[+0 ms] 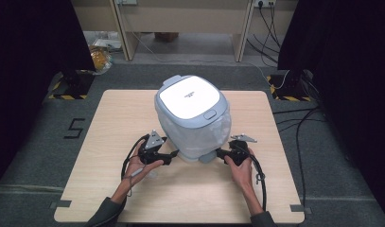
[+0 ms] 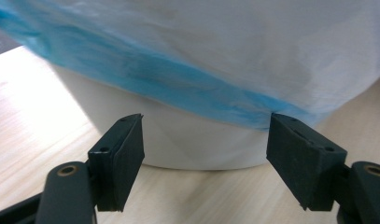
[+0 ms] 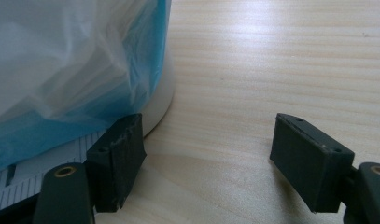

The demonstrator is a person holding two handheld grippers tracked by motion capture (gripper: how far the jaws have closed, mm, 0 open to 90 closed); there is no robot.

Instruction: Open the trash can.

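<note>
A white bin (image 1: 192,118) with a closed, glossy lid (image 1: 190,97) stands near the middle of the wooden table (image 1: 109,123), toward its far side. A pale plastic bag (image 1: 214,130) lines it; the bag's skirt is turned out from under the lid and hangs down the outside wall, ending in a blue hem (image 2: 178,88) above the bin's bare white base (image 2: 197,144). With the lid down, what lies inside cannot be told.

The left gripper (image 1: 173,155) rests low at the bin's near-left foot, its jaws apart and level with the base, the blue hem just above them; nothing is pinched between the pads. The right gripper (image 1: 220,153) sits at the near-right foot, jaws spread wide over bare tabletop, its one pad (image 3: 117,158) just beside the base, perhaps touching it.
</note>
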